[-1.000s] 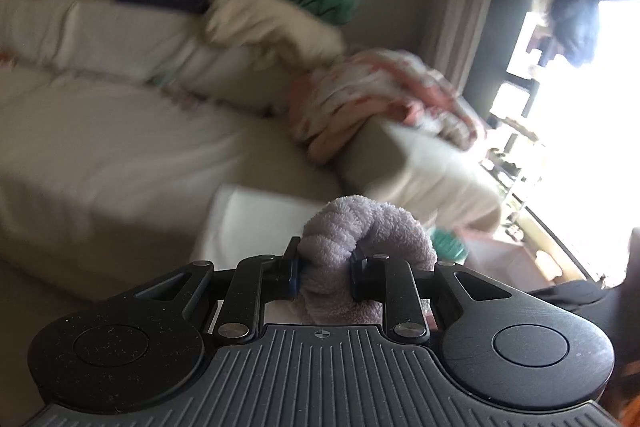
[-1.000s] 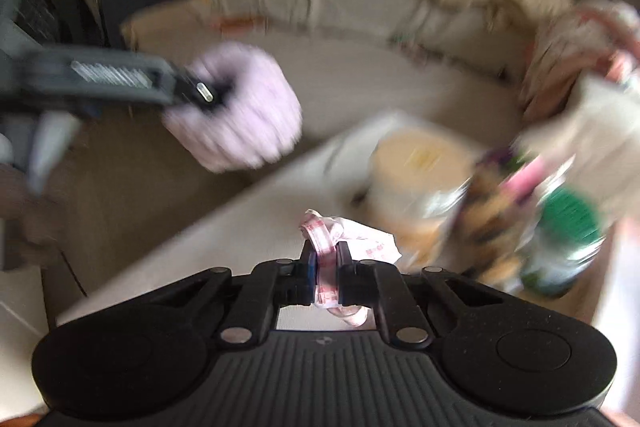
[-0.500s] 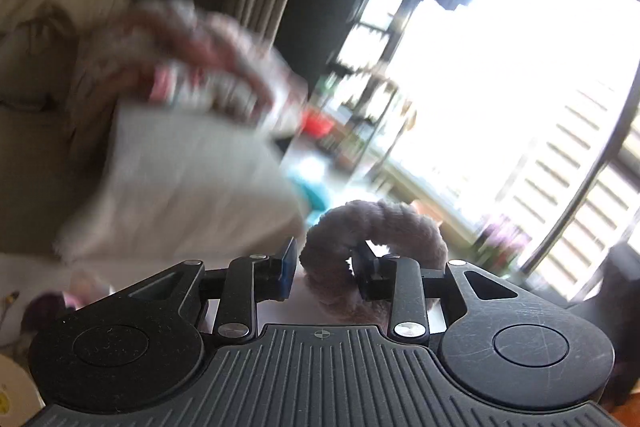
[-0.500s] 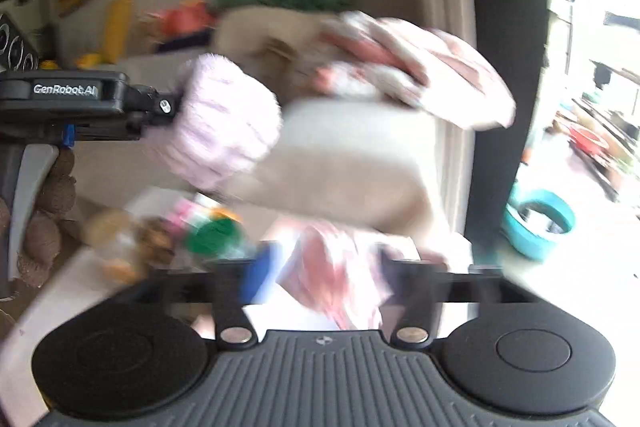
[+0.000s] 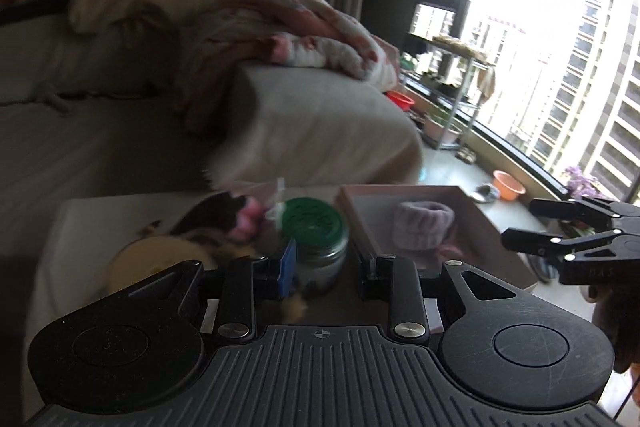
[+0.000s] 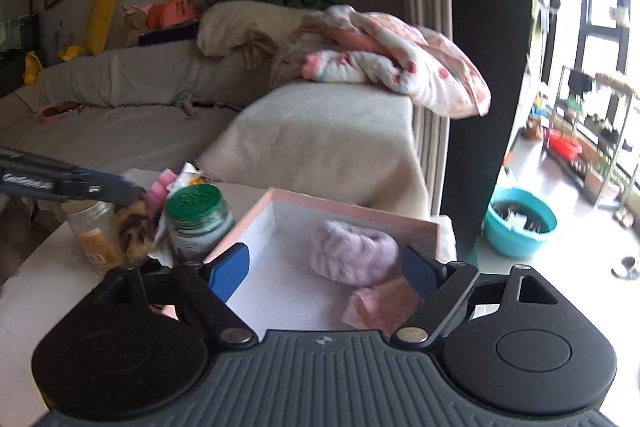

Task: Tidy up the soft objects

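A fluffy lilac scrunchie (image 6: 354, 251) lies inside a pink-rimmed box (image 6: 352, 205) with a white floor; it also shows in the left wrist view (image 5: 422, 229). A pink patterned cloth (image 6: 380, 307) lies beside it in the box. My right gripper (image 6: 326, 269) is open and empty just above the box's near side. My left gripper (image 5: 326, 273) is open and empty, left of the box (image 5: 400, 191), above the jars. A brown furry item (image 6: 134, 227) with a pink piece lies among the jars.
A green-lidded jar (image 6: 196, 223) and a yellow-lidded jar (image 6: 94, 233) stand on the white table (image 6: 44, 279) left of the box. Behind is a grey sofa (image 6: 320, 143) with blankets and plush toys. A teal basin (image 6: 520, 221) sits on the floor.
Both grippers swung right over the box and opened. The lilac scrunchie left my left gripper and the pink cloth left my right gripper; both now lie in the box.
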`<action>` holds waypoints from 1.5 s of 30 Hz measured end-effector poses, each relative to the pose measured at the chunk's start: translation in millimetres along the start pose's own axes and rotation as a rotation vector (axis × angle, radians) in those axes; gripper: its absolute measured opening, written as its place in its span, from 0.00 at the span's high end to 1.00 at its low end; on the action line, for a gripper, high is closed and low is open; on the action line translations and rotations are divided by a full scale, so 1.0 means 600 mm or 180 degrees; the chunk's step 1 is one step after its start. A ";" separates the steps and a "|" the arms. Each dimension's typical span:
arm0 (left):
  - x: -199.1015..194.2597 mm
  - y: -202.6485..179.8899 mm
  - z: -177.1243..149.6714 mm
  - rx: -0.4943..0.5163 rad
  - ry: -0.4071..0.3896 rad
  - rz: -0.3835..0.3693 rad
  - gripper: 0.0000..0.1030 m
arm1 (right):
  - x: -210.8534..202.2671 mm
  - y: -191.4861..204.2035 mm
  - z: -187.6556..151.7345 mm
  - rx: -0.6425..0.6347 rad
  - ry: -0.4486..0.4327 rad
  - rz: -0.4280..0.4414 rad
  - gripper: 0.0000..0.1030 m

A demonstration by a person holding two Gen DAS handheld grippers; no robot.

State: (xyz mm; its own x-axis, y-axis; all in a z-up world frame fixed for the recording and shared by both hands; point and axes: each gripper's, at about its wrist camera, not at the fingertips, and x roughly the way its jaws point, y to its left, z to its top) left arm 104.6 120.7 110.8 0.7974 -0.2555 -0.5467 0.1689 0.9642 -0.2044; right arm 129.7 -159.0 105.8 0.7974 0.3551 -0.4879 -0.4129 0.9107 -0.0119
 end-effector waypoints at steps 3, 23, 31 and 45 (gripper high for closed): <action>-0.029 0.036 -0.047 -0.0124 0.0032 0.0244 0.69 | -0.003 0.035 -0.009 -0.0015 -0.0072 0.0090 0.18; 0.007 -0.029 -0.173 -0.0040 0.0385 0.0418 0.64 | -0.015 0.185 -0.103 -0.0679 0.0133 0.0393 0.18; 0.026 -0.038 -0.175 -0.0067 0.0474 0.0381 0.64 | -0.015 0.164 -0.110 -0.0540 0.0152 0.0359 0.18; -0.021 0.001 -0.177 -0.0158 0.0128 0.0166 0.74 | -0.012 0.191 -0.095 -0.0691 0.0031 0.0363 0.18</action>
State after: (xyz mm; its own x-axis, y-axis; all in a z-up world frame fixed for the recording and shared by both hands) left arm 33.1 117.0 31.6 0.7803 -0.2085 -0.5896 0.0978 0.9719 -0.2143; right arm 51.6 -69.1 58.3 0.7363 0.4499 -0.5054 -0.5857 0.7978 -0.1431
